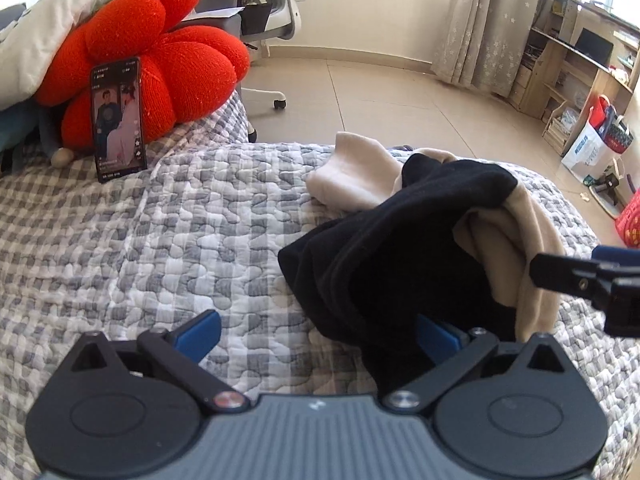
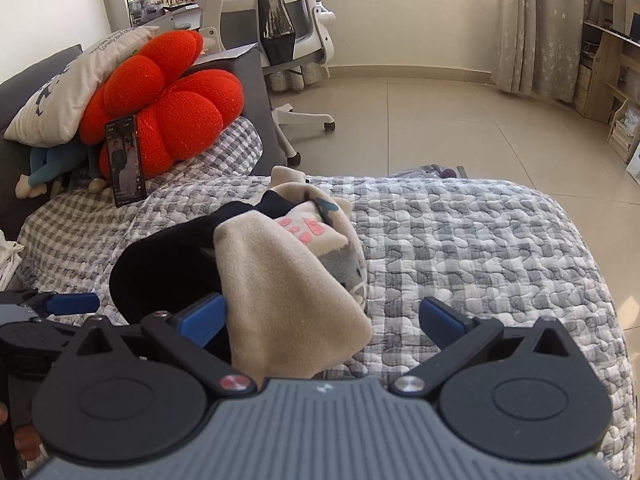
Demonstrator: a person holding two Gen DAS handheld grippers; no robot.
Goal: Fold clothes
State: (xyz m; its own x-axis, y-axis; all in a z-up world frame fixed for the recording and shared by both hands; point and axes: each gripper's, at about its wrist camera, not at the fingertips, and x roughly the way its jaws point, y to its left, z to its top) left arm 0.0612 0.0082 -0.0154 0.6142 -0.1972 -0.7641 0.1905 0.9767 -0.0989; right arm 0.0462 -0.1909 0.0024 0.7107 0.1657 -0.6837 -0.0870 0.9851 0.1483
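Both tools gape — left tool (image 1: 318, 336), right tool (image 2: 322, 320) — pillow (image 2: 80, 80) reads "Lonely but".

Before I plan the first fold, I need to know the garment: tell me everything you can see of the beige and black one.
The beige and black garment looks like soft fleece, beige with a black part, pink paw prints and a grey printed patch. It lies crumpled in a heap on the quilted bedspread, not spread flat. It sits between the wide-apart fingers of the right gripper, and its black part covers one finger of the left gripper.

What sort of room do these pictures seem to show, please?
Probably a bedroom that doubles as a study: a quilted bed with a red cushion, an office chair and curtains.
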